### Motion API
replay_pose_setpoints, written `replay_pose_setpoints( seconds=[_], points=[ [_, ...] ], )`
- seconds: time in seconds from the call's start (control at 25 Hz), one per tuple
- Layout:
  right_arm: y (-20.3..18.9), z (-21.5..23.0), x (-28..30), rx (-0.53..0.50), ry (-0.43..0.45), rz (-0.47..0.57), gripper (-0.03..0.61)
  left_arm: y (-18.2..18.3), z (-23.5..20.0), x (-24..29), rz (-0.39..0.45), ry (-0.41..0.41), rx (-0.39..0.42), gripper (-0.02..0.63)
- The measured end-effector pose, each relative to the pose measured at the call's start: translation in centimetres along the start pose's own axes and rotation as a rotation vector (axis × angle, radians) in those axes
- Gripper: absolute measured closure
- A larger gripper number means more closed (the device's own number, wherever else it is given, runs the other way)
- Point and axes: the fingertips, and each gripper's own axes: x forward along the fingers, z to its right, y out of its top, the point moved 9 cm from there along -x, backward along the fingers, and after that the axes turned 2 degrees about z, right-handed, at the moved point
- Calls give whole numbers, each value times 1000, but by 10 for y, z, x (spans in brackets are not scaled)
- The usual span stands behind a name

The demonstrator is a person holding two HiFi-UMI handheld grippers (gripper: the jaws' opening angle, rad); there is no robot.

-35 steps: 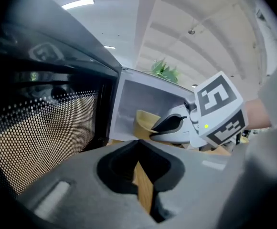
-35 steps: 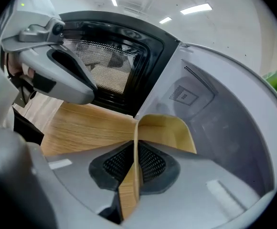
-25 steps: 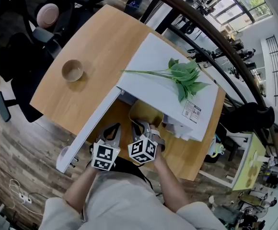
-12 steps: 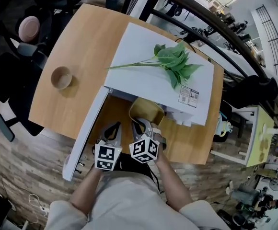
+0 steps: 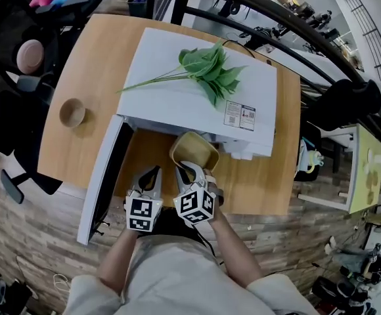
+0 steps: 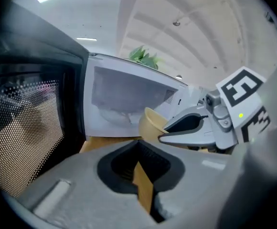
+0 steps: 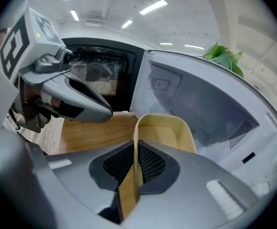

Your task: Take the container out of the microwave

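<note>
Right gripper view: the right gripper (image 7: 135, 166) pinches the beige container's (image 7: 172, 135) thin wall, so 1 hand carries it, just outside the microwave (image 5: 177, 100) mouth at 6 o'clock. The left gripper (image 6: 138, 168), jaws together and empty, hangs at the container's 8 o'clock beside the open door (image 5: 102, 176).

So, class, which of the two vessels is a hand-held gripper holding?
The yellow squarish container, its rim pinched by the right hand-held gripper; the round brown bowl sits alone on the table.
</note>
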Motion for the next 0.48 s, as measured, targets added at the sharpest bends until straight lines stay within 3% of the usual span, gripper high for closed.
replay_pose_setpoints(
  seconds=[0.48],
  points=[
    [-37, -6, -41, 51, 1, 42, 543, -3, 45, -2, -8, 1, 15, 611]
  ],
)
